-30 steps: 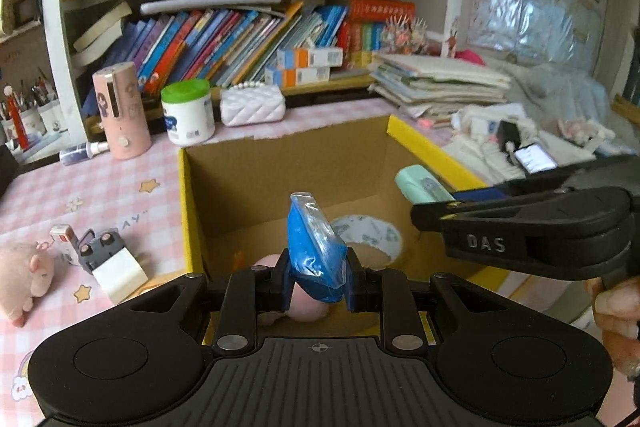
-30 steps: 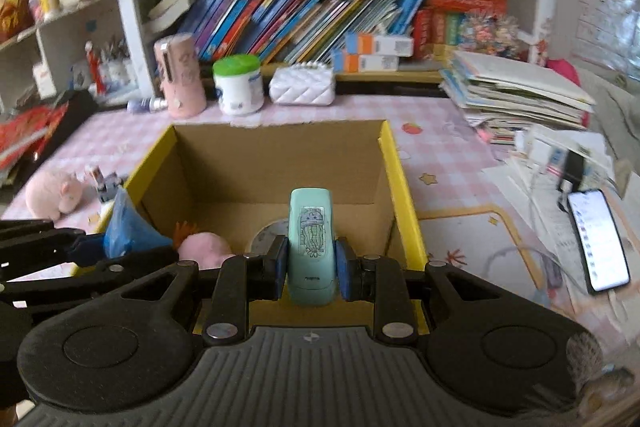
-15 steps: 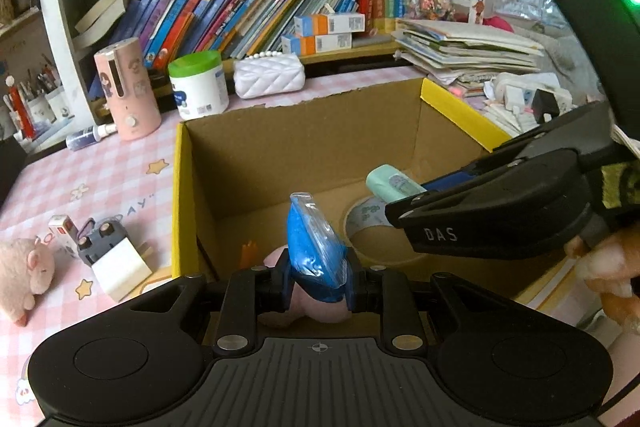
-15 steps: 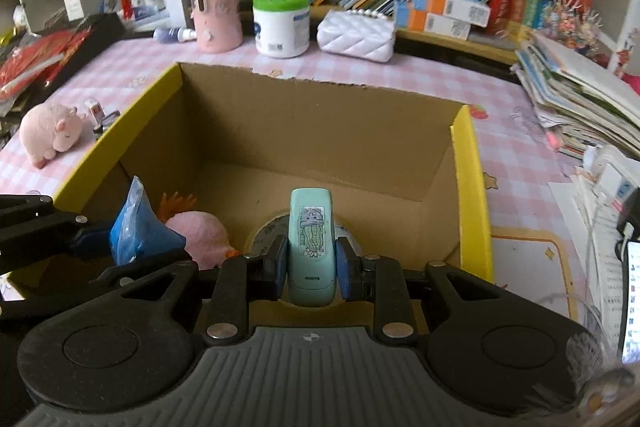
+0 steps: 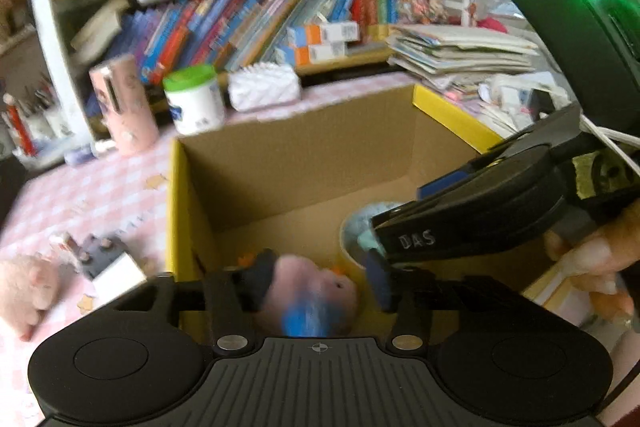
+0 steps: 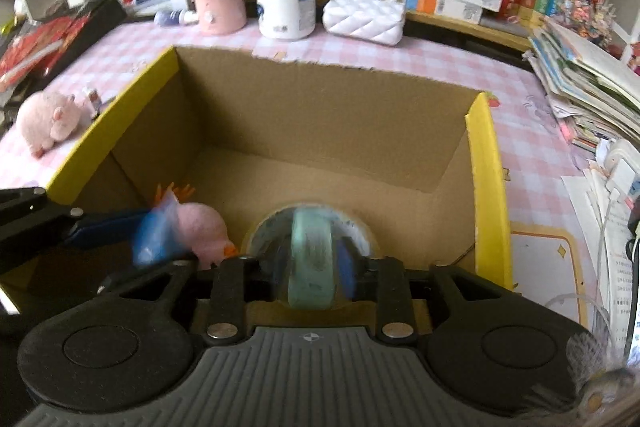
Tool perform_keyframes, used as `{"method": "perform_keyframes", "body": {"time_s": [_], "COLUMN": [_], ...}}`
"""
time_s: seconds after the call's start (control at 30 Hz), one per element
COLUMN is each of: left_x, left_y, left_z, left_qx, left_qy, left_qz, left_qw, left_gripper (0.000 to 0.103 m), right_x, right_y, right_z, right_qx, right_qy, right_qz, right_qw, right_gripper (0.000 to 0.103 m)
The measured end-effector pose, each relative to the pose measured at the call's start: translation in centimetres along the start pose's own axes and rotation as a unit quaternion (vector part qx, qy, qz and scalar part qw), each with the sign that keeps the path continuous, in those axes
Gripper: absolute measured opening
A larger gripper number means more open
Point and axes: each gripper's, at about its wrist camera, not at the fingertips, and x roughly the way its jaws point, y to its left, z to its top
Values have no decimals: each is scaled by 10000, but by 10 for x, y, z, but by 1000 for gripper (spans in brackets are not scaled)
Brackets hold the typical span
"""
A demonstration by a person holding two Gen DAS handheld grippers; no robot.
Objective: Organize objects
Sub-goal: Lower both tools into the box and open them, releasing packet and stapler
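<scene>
The left tongs (image 5: 316, 287) stand wide over the cardboard box (image 5: 304, 155), their jaws having just been opening, and the blue packet (image 5: 310, 315) (a blur of blue) sits low between them, clear of both pads, over a pink plush toy (image 5: 316, 287) on the box floor. The right tongs (image 5: 472, 227) reach in from the right, a hand (image 5: 596, 263) behind them. On the pink checked bench (image 5: 80, 195) left of the box lie another pink plush (image 5: 28, 291) and a small grey-and-white thing (image 5: 108, 267).
</scene>
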Motion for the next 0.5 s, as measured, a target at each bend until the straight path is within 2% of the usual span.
{"method": "perform_keyframes", "body": {"time_s": [0.03,0.13,0.2,0.27,0.5], "left_x": [-4,-19,-28,-37,-66], "left_y": [0,4,6,7,21], "left_z": [0,0,0,-1,-12], "left_qx": [17,-75,-129,-150,-353], "left_qy": [-106,-349,-537,-691,-885], "left_qz": [62,-81,-70,-46,52], "left_qw": [9999,9993,9984,9975,9954], "left_gripper": [66,68,74,77,84], "right_x": [-3,-16,-26,-36,-68], "right_y": [-1,-7,-9,-9,0], "right_z": [0,-1,-3,-5,-21], "right_qx": [66,281,441,572,883], "right_qy": [-88,-326,-513,-676,-1079], "right_qz": [-50,-117,-206,-296,-621], "right_qw": [9999,9990,9975,9956,9883], "right_gripper": [41,42,46,47,48]}}
